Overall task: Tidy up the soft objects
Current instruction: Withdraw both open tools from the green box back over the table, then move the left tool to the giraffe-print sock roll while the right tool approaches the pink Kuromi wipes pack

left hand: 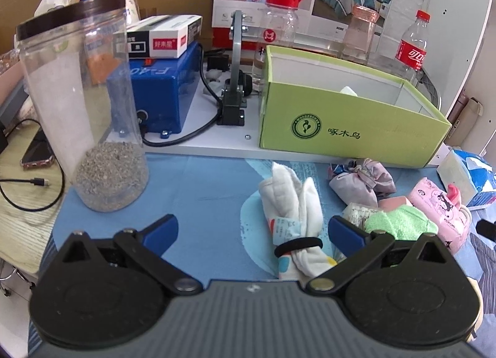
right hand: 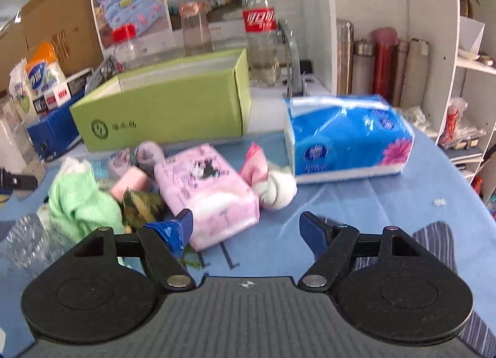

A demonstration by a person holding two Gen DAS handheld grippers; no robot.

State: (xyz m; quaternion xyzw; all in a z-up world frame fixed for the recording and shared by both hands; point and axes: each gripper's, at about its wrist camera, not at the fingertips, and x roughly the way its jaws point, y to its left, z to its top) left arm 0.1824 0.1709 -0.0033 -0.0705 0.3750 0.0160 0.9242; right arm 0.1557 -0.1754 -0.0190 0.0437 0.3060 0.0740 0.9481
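My left gripper (left hand: 252, 232) is open and empty; a white rolled cloth with a black band (left hand: 293, 218) lies between its fingers on the blue mat. A grey cloth pouch (left hand: 361, 179), a green towel (left hand: 400, 223) and a pink tissue pack (left hand: 440, 209) lie to its right. The green open box (left hand: 350, 128) stands behind them. My right gripper (right hand: 246, 230) is open and empty, just in front of the pink tissue pack (right hand: 210, 193). In this view the green towel (right hand: 80, 199), a white and pink sock ball (right hand: 272, 187), a blue tissue pack (right hand: 350, 137) and the green box (right hand: 161, 109) show.
A tall clear jar with grey grit (left hand: 83, 103) stands at the left, next to a blue machine (left hand: 164, 91) with cables. Bottles (left hand: 414, 44) stand behind the box. A phone (left hand: 37, 153) lies at the far left. A crumpled clear bottle (right hand: 28, 243) lies at the right view's left.
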